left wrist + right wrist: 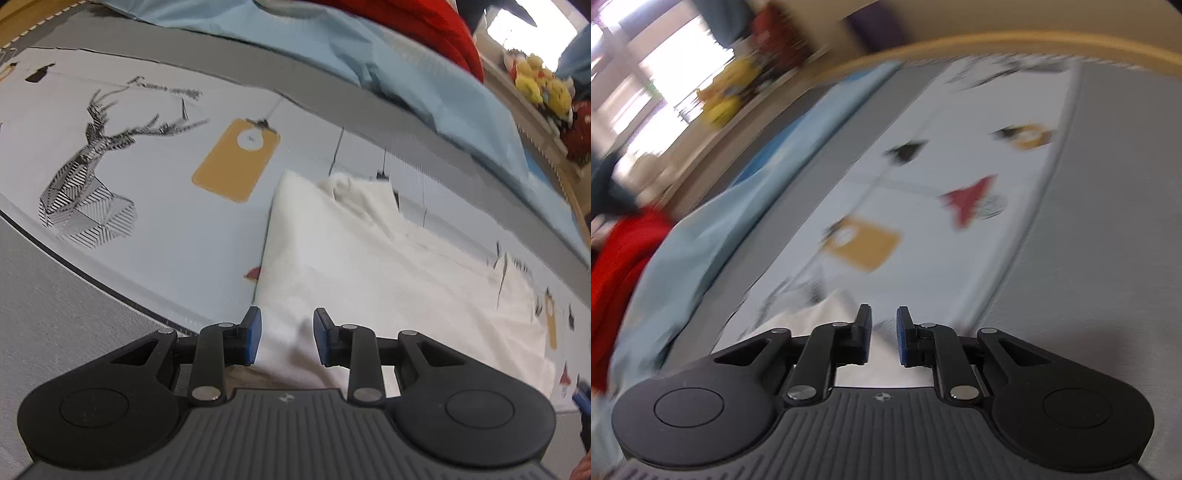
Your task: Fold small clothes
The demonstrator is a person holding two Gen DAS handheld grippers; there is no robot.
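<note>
A white, soft folded garment point(369, 266) lies flat on the pale printed bedspread point(177, 221), its near end toward the grey border strip of the spread. The left gripper point(287, 336) hovers over that near end with its blue-padded jaws set apart — cloth shows between them, but they do not pinch it. The right gripper point(883, 334) hangs above the garment point(812, 317) too, jaws narrowly parted and empty; this view is badly blurred. A light-blue sheet point(424, 81) and a red cloth point(424, 26) lie bunched along the far edge.

Both grippers: left gripper point(287, 338) & right gripper point(883, 336) black plastic w/ blue pads, silver rivets, ribbed grey housing.
</note>
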